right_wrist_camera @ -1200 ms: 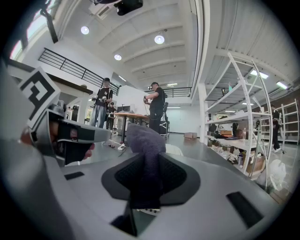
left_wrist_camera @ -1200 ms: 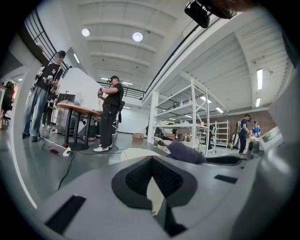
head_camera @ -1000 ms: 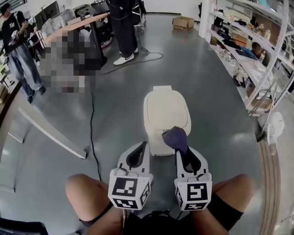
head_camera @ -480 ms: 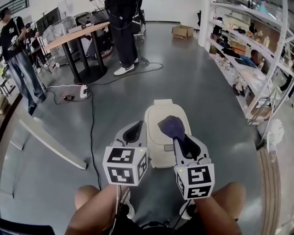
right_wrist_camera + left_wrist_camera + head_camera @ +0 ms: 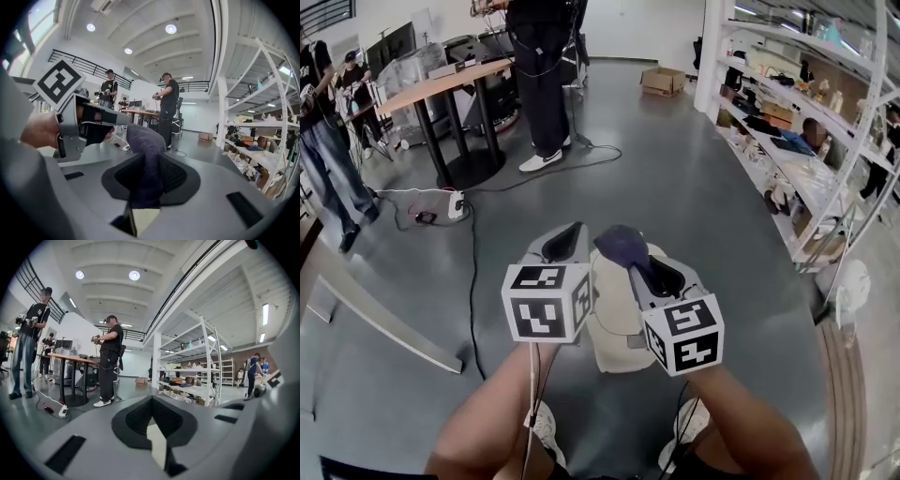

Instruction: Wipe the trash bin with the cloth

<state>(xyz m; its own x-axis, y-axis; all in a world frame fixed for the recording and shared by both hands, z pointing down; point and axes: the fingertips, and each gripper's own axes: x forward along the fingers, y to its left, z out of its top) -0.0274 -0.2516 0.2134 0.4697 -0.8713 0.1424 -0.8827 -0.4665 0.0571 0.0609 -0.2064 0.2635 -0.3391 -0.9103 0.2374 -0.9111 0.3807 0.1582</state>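
A cream trash bin [image 5: 614,339] with a closed lid stands on the grey floor between the person's legs, mostly hidden under the two grippers. My right gripper [image 5: 637,262] is shut on a dark purple cloth [image 5: 620,243], which sticks up out of its tip above the bin. The right gripper view shows the cloth [image 5: 146,145] pinched between the black pads of the right gripper [image 5: 145,165]. My left gripper [image 5: 566,232] hangs beside it at the same height, shut with nothing in it. The pads of the left gripper [image 5: 151,401] meet along a thin line.
A black cable [image 5: 472,272] and a power strip [image 5: 455,202] lie on the floor to the left. A long pale board [image 5: 380,323] lies further left. A table [image 5: 455,77] and a standing person [image 5: 539,84] are ahead. Shelving [image 5: 806,150] lines the right side.
Both grippers have risen and moved forward, from the bin's near edge to over its lid. The cloth stayed in the right gripper. The head view has tipped further down.
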